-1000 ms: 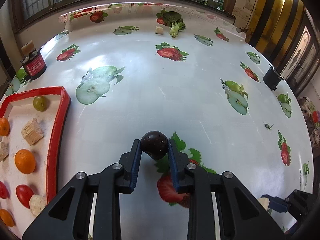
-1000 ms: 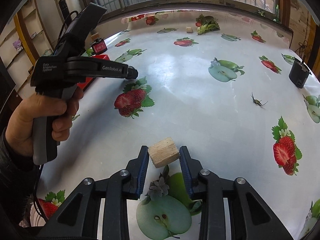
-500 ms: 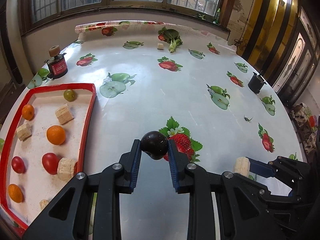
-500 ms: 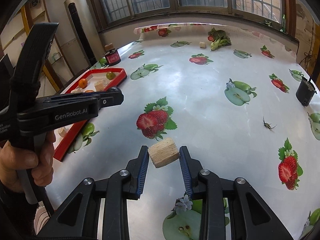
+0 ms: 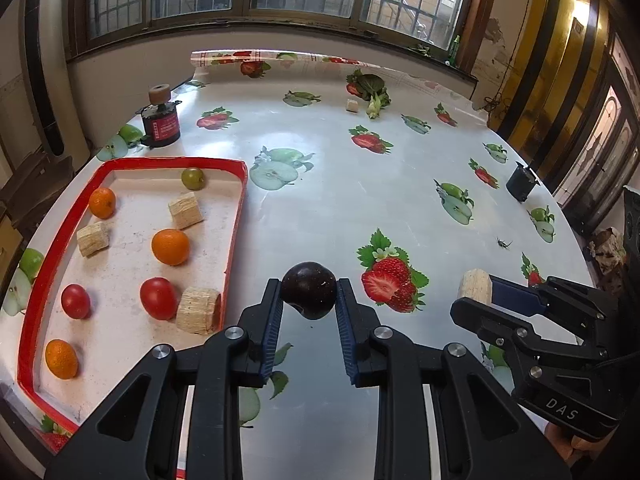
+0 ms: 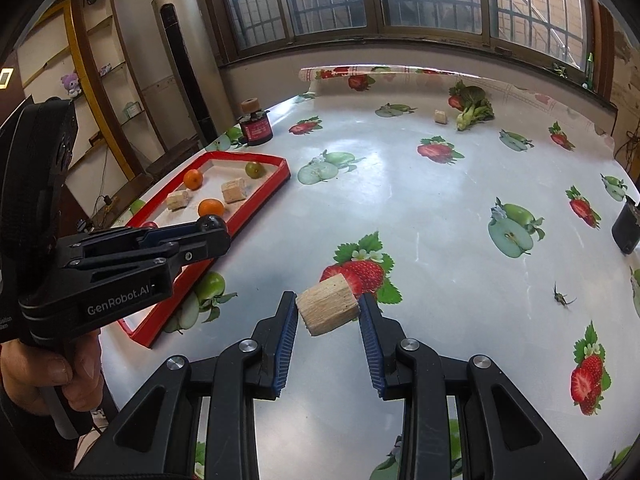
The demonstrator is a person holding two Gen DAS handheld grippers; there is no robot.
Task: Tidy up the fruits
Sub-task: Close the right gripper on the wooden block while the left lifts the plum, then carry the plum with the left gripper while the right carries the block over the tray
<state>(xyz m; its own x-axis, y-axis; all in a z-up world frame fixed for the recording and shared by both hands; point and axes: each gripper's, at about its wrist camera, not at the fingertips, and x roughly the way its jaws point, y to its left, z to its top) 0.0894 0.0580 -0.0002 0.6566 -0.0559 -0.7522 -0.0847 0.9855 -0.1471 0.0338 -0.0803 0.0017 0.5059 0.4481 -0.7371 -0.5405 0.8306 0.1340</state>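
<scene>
**Both grippers loaded above the desk**

Far left: red tray (image 5: 236, 216) on the desk (image 5: 340, 208), holding three oranges, two red tomatoes, one green fruit (image 5: 193, 178) at the far edge, and three pale wood blocks. One block (image 5: 199, 310) lying just beside the nearer tomato (image 5: 158, 298), close to the tray's right wall. Behind the tray: dark red-labelled jar (image 5: 161, 128) with a cork-like cap.

Centre: left gripper (image 5: 309, 308), jaws pinching a dark plum (image 5: 308, 290) from both sides, clear of the desk surface, just right of the tray's near corner. Hand on the left gripper's grip (image 6: 48, 372) seen in the right wrist view.

Right of that: right gripper (image 6: 328, 316), jaws clamped on a pale wood block (image 6: 328, 310), tilted, held above a printed strawberry. Same block (image 5: 477, 286) visible from the left wrist view.

Far side of the desk: small block (image 5: 351, 105) next to leafy greens (image 5: 374, 94). Right edge: black cup (image 5: 520, 186); small dark insect-like speck (image 5: 503, 243) nearby, identity unclear.
</scene>
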